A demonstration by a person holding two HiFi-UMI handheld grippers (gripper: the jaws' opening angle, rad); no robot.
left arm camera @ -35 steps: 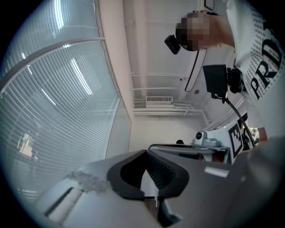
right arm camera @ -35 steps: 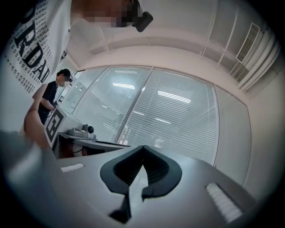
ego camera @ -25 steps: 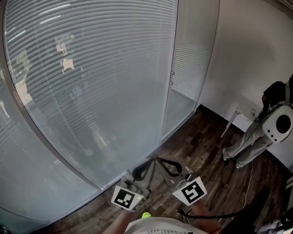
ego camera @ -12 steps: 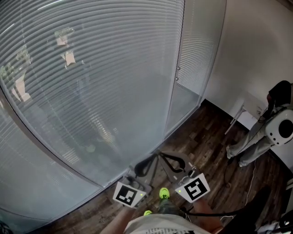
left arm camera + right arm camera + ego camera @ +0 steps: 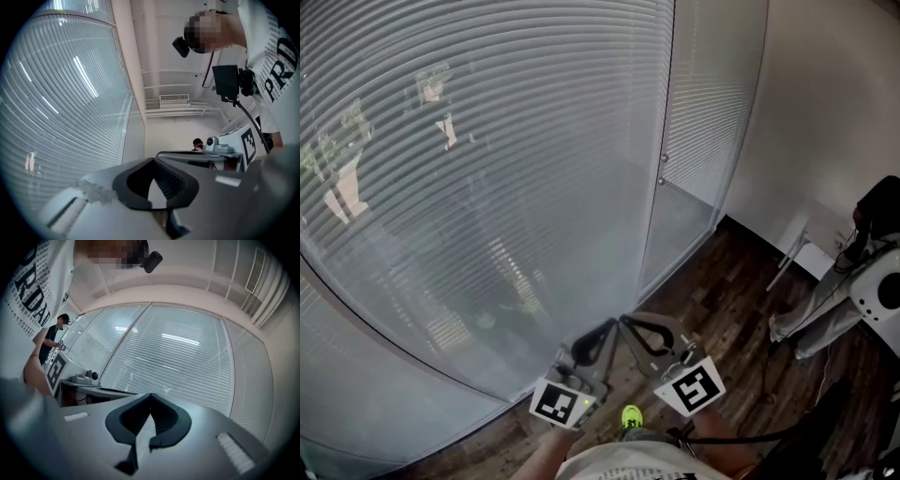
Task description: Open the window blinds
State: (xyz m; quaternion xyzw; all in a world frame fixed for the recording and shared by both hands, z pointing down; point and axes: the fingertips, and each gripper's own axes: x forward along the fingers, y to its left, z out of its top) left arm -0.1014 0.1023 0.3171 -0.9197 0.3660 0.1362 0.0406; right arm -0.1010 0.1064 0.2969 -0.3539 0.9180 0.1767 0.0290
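The window blinds (image 5: pixel 487 141) hang behind a tall glass wall that fills the head view from 8 o'clock round to 12 o'clock. Their slats lie flat and close, with only faint shapes showing through. A narrower glazed panel (image 5: pixel 708 103) with its own slats stands at 1 o'clock, and two small knobs (image 5: pixel 664 157) sit on the frame between the panels.

Both grippers are at 6 o'clock, low in the head view, above the dark wooden floor (image 5: pixel 722 300) and apart from the glass. The left gripper (image 5: pixel 607 328) points toward 1 o'clock and the right gripper (image 5: pixel 630 324) toward 11 o'clock, so their tips nearly meet. Each gripper view shows that gripper's jaws drawn together at the tips, with nothing between them. In the right gripper view the slats spread across the background from 10 o'clock to 3 o'clock. In the left gripper view they cover the side from 7 o'clock to 12 o'clock.

A plain white wall (image 5: pixel 825 112) runs from 1 o'clock to 3 o'clock, and a white machine (image 5: pixel 877 295) stands on the floor at about 4 o'clock. A bright green shoe (image 5: pixel 631 416) shows just below the grippers.
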